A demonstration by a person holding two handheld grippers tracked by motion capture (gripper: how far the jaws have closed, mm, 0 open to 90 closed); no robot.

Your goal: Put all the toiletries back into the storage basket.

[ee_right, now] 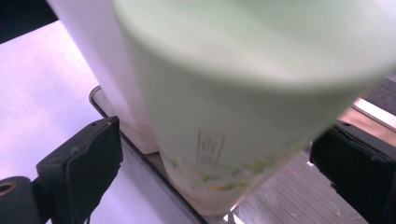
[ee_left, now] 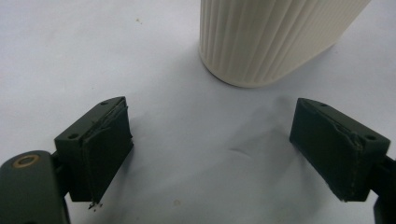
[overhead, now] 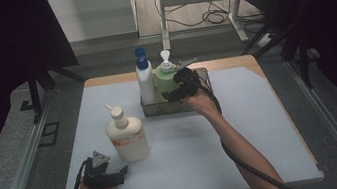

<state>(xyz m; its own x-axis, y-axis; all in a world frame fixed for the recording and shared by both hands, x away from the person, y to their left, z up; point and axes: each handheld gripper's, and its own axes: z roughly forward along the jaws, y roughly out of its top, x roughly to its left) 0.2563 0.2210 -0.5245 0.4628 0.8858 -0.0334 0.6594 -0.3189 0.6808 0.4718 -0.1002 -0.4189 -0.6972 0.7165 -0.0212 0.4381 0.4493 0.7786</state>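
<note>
**Green bottle in the tray, right gripper spread around it**

Biggest thing first: the surface (overhead: 244, 144) is a pale sheet with loads of free room across its right half and along the near edge. The left side is busier. Its far edge shows a strip of bare wood, and beyond that it's floor and a metal frame.

At the far middle sits the metal tray (overhead: 153, 111), close to the back edge. The green bottle (overhead: 166, 78) stands upright in it, long axis vertical, white pump nozzle on top. Right beside it on the left, looking like it touches, is the white bottle with a blue cap (overhead: 144, 80), also upright. The right end of the tray is hidden behind the hand, so I can't say what's in there.

The cream pump bottle (overhead: 128, 138) stands on its own on the near left, upright, pump spout pointing left and away.

The right gripper (ee_right: 215, 158) is up at the green bottle with its jaws spread wide on either side of it. In the right gripper view there's a visible gap between each pad and the bottle, so nothing is clamped. That view is blurry up close, and the bottle's top is cut off.

The left gripper (ee_left: 210, 154) sits near the front left corner, jaws wide apart with nothing between them, with the cream bottle's ribbed base just ahead.
</note>
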